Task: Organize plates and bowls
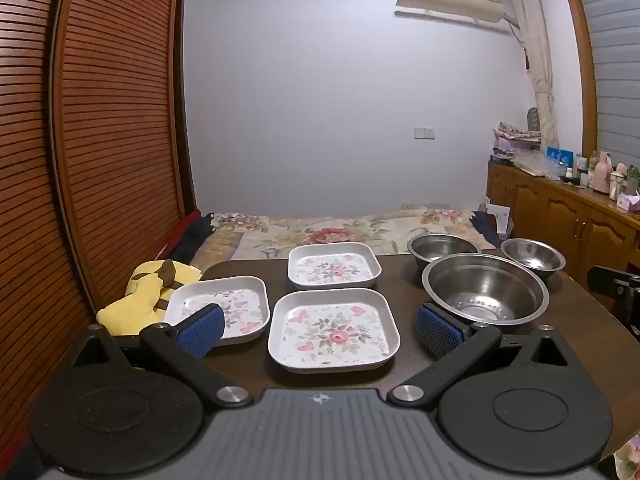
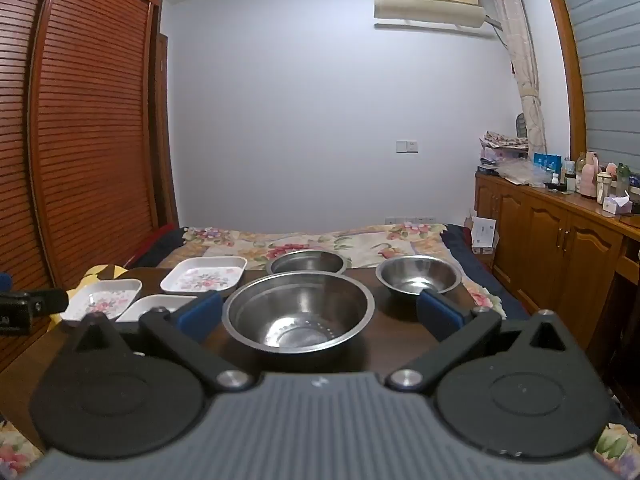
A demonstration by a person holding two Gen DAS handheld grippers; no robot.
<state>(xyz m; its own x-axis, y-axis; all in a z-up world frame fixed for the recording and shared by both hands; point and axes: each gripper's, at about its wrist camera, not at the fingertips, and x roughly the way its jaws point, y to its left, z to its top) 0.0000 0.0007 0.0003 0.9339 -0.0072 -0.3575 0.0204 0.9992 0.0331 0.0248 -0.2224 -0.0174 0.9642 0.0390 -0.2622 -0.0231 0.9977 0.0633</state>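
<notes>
Left claw (image 1: 320, 326) gapes wide, empty, above the nearest floral plate (image 1: 333, 329); right claw (image 2: 320, 314) gapes wide, empty, framing the big steel bowl (image 2: 298, 314). Three plates left, three bowls right on the table (image 1: 408, 364), its front strip bare.

The left gripper (image 1: 320, 326) has a grey ribbed housing across the bottom of the frame, stamped with a small pale emblem at its top centre. Two black round discs flank it, and black link arms on silver pivot screws carry fingers (image 1: 202, 328) with blue textured pads. The right gripper (image 2: 320, 314) has the same build: grey ribbed body, black discs, silver screws and blue-padded fingers (image 2: 438, 314).
</notes>
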